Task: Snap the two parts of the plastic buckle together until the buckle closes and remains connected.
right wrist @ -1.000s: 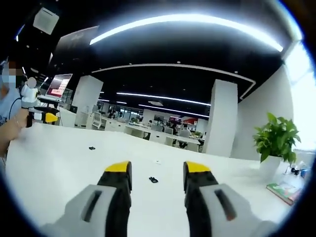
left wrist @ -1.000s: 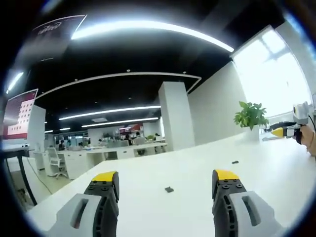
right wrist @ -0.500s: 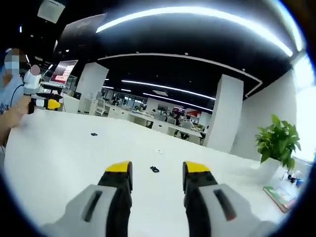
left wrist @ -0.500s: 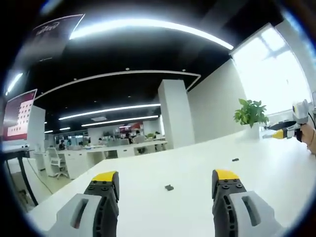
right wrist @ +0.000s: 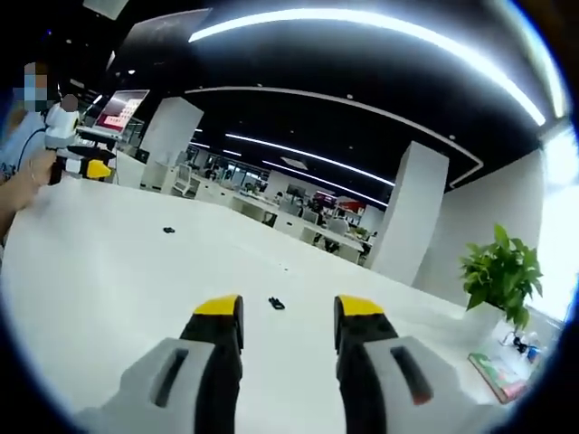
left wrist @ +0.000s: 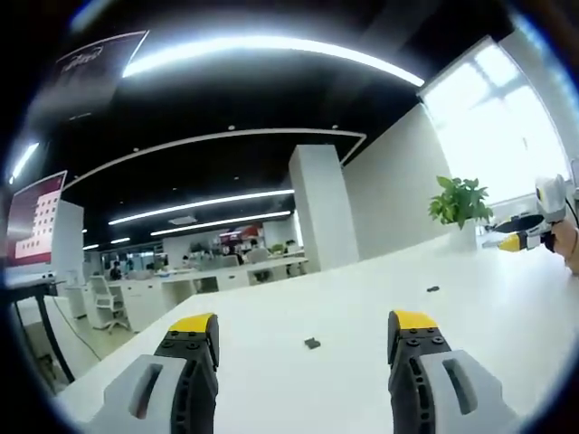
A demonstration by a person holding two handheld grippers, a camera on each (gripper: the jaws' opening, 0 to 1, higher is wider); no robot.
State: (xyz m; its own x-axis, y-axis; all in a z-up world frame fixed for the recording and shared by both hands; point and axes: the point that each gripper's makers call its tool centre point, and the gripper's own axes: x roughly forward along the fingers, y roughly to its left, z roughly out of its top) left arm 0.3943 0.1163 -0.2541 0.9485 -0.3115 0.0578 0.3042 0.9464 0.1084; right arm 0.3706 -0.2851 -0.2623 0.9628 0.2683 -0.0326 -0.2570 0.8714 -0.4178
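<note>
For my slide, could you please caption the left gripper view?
Open left gripper hovers over a white table, one small buckle part lying ahead between its jaws.

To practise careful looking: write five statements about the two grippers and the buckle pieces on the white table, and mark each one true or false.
1. Both buckle parts lie apart on the white table: nearer part, farther part. True.
2. The left gripper holds a buckle part. False: its jaws are open and empty.
3. The right gripper is open. True.
4. The buckle is already snapped shut. False: the parts are separate.
5. A potted plant stands on the table. True.
</note>
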